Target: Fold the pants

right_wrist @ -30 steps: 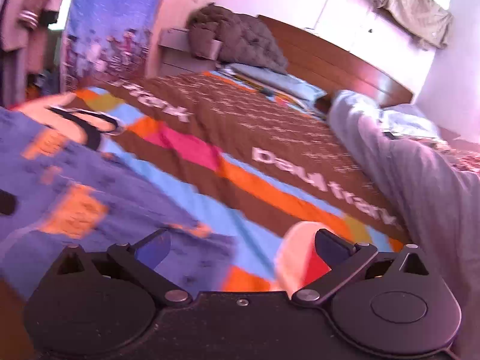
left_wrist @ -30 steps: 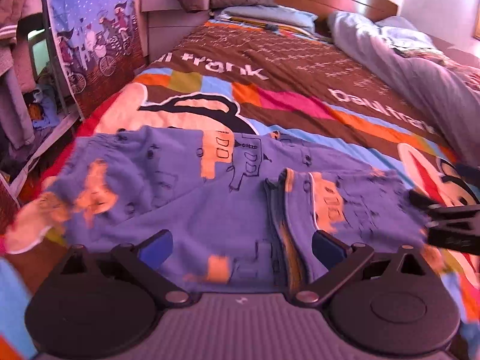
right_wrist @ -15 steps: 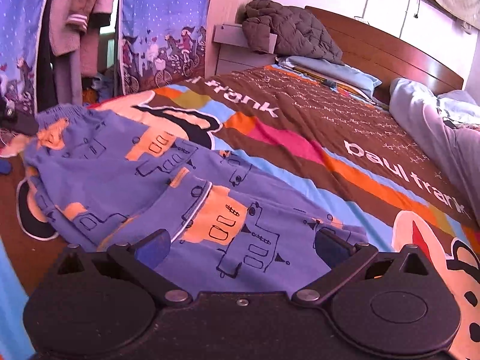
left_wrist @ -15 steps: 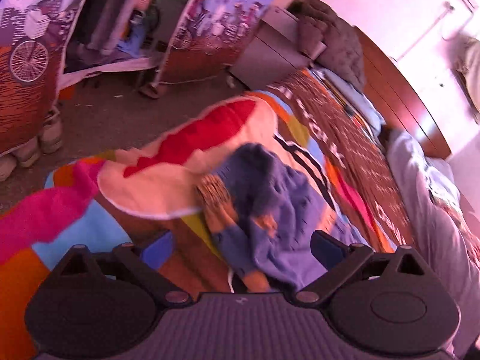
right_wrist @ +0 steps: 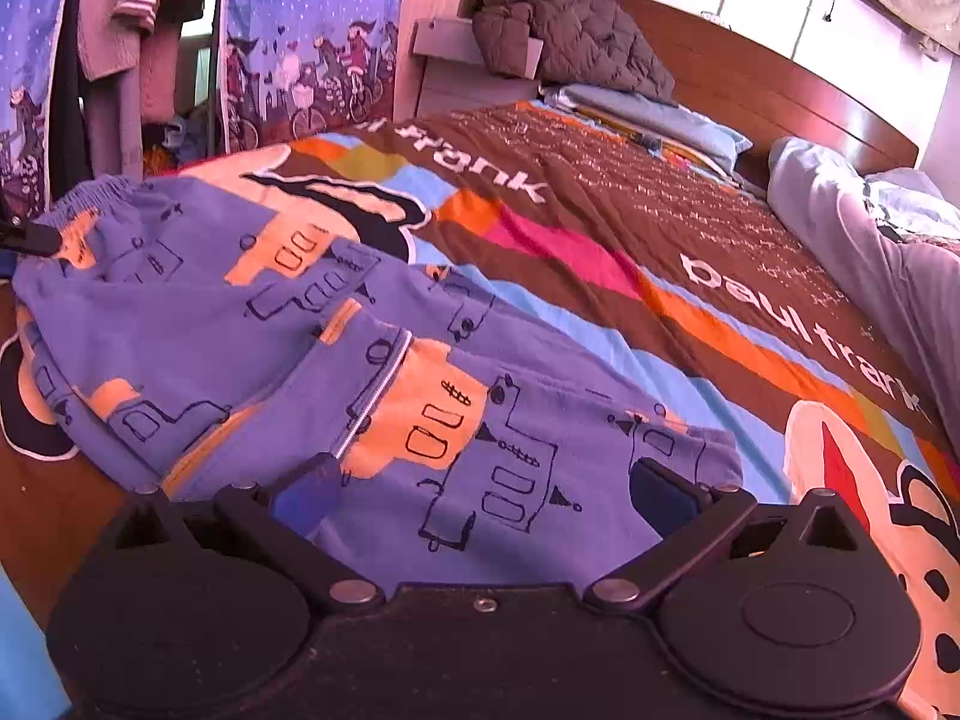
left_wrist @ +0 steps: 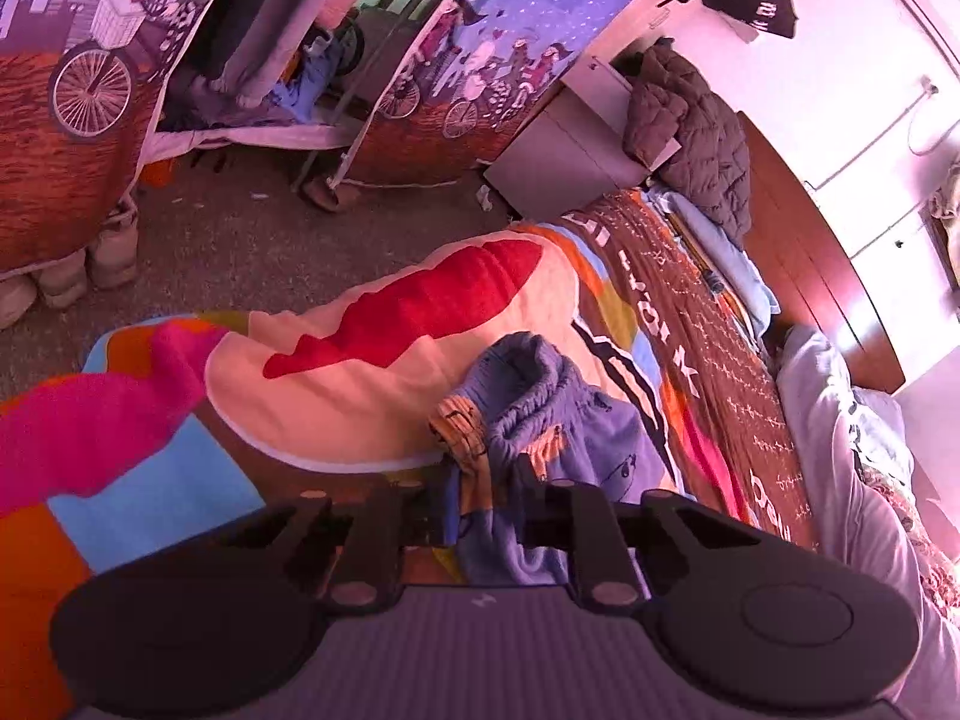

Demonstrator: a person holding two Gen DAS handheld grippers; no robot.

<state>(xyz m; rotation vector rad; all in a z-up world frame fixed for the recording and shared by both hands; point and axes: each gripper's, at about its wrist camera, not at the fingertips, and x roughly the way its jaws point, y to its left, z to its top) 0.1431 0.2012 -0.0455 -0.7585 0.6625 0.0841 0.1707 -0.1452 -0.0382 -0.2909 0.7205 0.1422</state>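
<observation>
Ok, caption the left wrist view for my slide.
Left gripper closed on the waistband of blue patterned pants on a colourful bedspread.

A wooden headboard point(right_wrist: 750, 84) backed the bed under white walls, a grey nightstand point(right_wrist: 456, 78) beside it, cartoon-print curtains point(right_wrist: 312, 42) hanging nearby.
</observation>
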